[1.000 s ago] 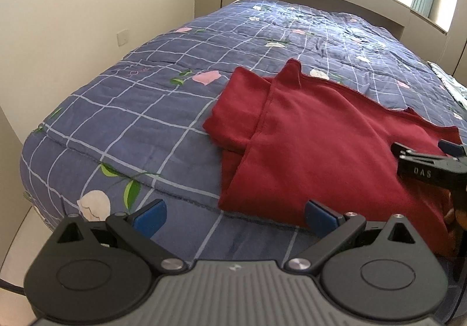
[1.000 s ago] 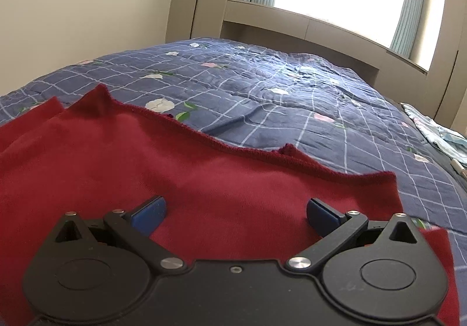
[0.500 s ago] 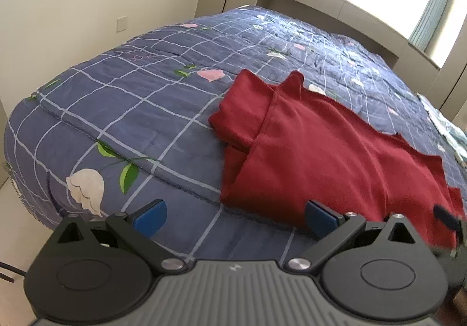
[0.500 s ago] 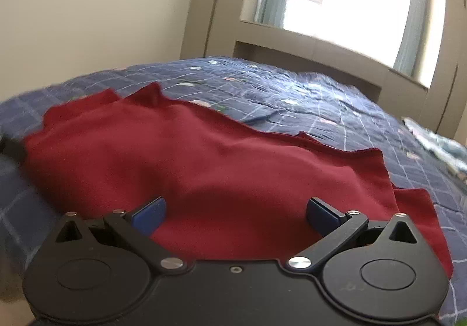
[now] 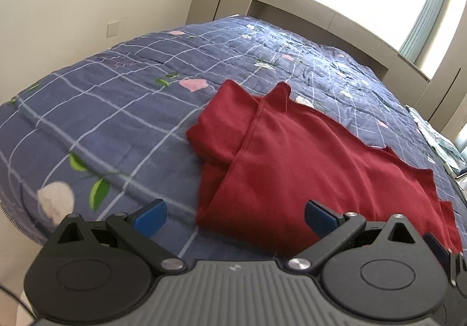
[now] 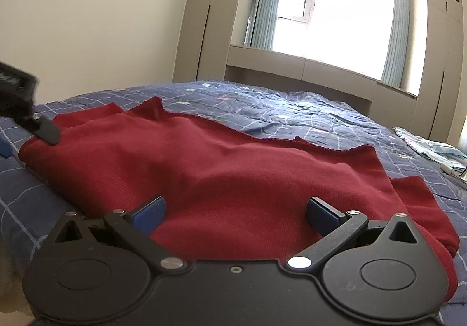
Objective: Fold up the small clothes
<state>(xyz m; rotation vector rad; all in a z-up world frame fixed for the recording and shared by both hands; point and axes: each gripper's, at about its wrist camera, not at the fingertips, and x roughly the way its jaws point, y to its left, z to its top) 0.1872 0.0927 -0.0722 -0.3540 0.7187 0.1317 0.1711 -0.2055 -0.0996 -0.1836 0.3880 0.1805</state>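
The dark red knit garment (image 5: pixel 315 162) lay partly folded on the blue checked floral quilt (image 5: pixel 122 110) of the bed, its long axis running left to right. Both left gripper (image 5: pixel 233 216) and right gripper (image 6: pixel 235 213) hung spread and empty at its near edge, the right one nearer, directly over the cloth

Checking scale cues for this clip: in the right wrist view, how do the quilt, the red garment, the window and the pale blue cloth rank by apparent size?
Largest to smallest, as they appear:
1. Red garment, inflated by nearness to the camera.
2. Quilt, clearly bigger in reality, since the garment lies on it.
3. Window.
4. Pale blue cloth.
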